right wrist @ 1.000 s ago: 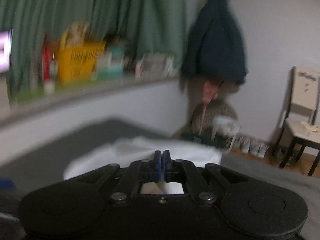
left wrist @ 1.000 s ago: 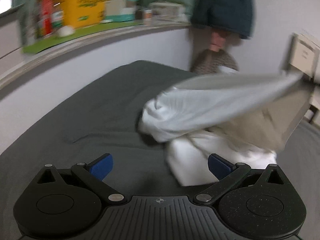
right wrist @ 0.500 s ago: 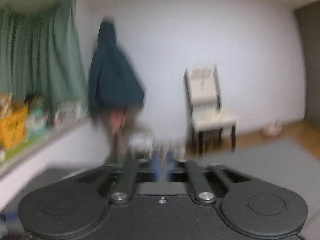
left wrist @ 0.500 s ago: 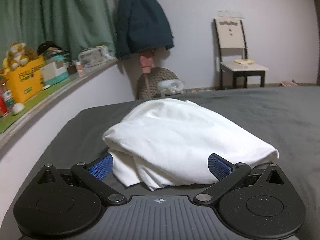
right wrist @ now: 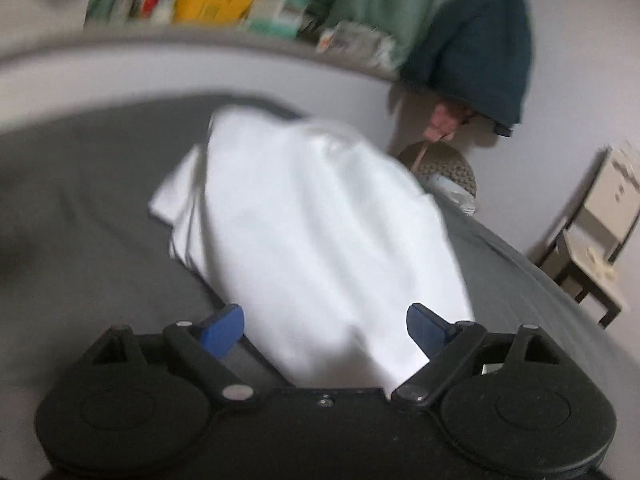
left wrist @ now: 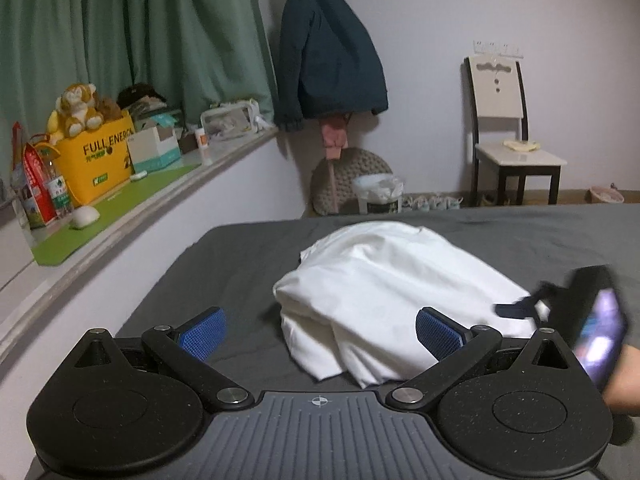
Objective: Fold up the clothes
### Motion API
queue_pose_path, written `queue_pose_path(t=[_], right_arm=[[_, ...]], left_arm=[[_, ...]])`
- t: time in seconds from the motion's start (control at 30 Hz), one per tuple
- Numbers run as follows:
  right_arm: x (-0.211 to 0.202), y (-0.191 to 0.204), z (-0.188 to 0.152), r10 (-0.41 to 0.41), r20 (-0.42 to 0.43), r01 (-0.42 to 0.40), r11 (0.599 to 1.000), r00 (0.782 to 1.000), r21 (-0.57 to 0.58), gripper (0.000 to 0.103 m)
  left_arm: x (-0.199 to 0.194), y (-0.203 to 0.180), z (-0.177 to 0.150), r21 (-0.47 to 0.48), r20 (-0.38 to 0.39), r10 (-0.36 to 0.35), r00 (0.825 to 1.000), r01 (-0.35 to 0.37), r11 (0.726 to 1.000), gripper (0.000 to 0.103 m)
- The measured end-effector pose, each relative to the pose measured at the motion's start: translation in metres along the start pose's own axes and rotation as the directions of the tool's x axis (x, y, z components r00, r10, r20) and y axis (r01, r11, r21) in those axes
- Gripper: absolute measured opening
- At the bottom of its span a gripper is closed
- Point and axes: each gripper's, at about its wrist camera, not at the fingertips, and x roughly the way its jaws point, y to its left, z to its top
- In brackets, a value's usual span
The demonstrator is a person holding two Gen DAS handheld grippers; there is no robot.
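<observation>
A white garment (left wrist: 392, 292) lies folded in a loose heap on the dark grey bed (left wrist: 224, 264). My left gripper (left wrist: 320, 334) is open just short of the heap's near edge, nothing between its blue pads. In the left wrist view the right gripper (left wrist: 520, 310) comes in blurred at the heap's right edge, held by a hand (left wrist: 622, 376). In the right wrist view the white garment (right wrist: 316, 236) fills the middle, and my right gripper (right wrist: 324, 330) is open with the cloth's near end lying between its blue pads.
A ledge (left wrist: 132, 196) runs along the bed's left side with a yellow box (left wrist: 96, 156), toys and bottles under green curtains (left wrist: 132, 28). A dark jacket (left wrist: 328, 52) hangs on the far wall. A chair (left wrist: 508, 132) and a bin (left wrist: 378, 192) stand beyond the bed.
The right gripper, shut on the lifted garment a second ago, has opened and now sits low at the heap. The garment has dropped into a folded heap. The left gripper stayed open.
</observation>
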Motion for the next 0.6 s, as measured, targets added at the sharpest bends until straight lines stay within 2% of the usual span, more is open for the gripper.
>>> queue_pose_path(t=[0.03, 0.07, 0.1, 0.17, 0.23, 0.3, 0.33, 0.43, 0.47, 0.6], right_arm=[[0.009, 0.003, 0.001, -0.021, -0.011, 0.02, 1.0, 1.0, -0.019, 0.038], [0.013, -0.001, 0.003, -0.031, -0.019, 0.031, 1.0, 0.999, 0.001, 0.017], [0.014, -0.008, 0.007, -0.037, -0.025, 0.038, 0.998, 0.999, 0.045, 0.003], [0.0, -0.03, 0.012, 0.001, 0.044, -0.01, 0.978, 0.999, 0.206, 0.002], [-0.031, -0.059, 0.016, 0.017, 0.157, -0.075, 0.925, 0.988, 0.373, 0.002], [-0.075, -0.091, 0.019, 0.026, 0.284, -0.171, 0.849, 0.959, 0.5, 0.002], [-0.099, -0.105, 0.02, 0.015, 0.333, -0.197, 0.83, 0.943, 0.522, 0.002], [-0.173, -0.141, 0.021, -0.054, 0.449, -0.224, 0.81, 0.892, 0.542, 0.002], [-0.191, -0.151, 0.016, -0.091, 0.458, -0.21, 0.799, 0.884, 0.563, 0.002], [-0.244, -0.184, -0.021, -0.274, 0.398, -0.085, 0.723, 0.875, 0.685, 0.002]], left_arm=[[0.002, 0.0, -0.001, -0.004, -0.008, -0.001, 1.0, 0.001, 1.0, 0.103], [0.004, -0.001, -0.001, -0.006, -0.012, -0.002, 1.0, 0.002, 1.0, 0.103], [0.005, -0.001, -0.002, -0.004, -0.012, -0.002, 1.0, 0.002, 1.0, 0.103], [0.007, -0.002, -0.003, 0.006, -0.008, 0.001, 1.0, -0.001, 1.0, 0.103], [0.008, -0.005, -0.004, 0.019, -0.005, -0.015, 1.0, 0.015, 1.0, 0.103], [0.007, -0.009, -0.005, 0.036, -0.004, -0.048, 0.999, 0.048, 0.998, 0.103], [0.005, -0.012, -0.006, 0.047, -0.001, -0.066, 0.998, 0.066, 0.997, 0.103], [-0.005, -0.028, -0.008, 0.087, 0.018, -0.117, 0.993, 0.115, 0.989, 0.103], [-0.009, -0.033, -0.009, 0.095, 0.022, -0.137, 0.99, 0.134, 0.986, 0.103], [-0.025, -0.059, -0.014, 0.143, 0.031, -0.235, 0.971, 0.229, 0.963, 0.103]])
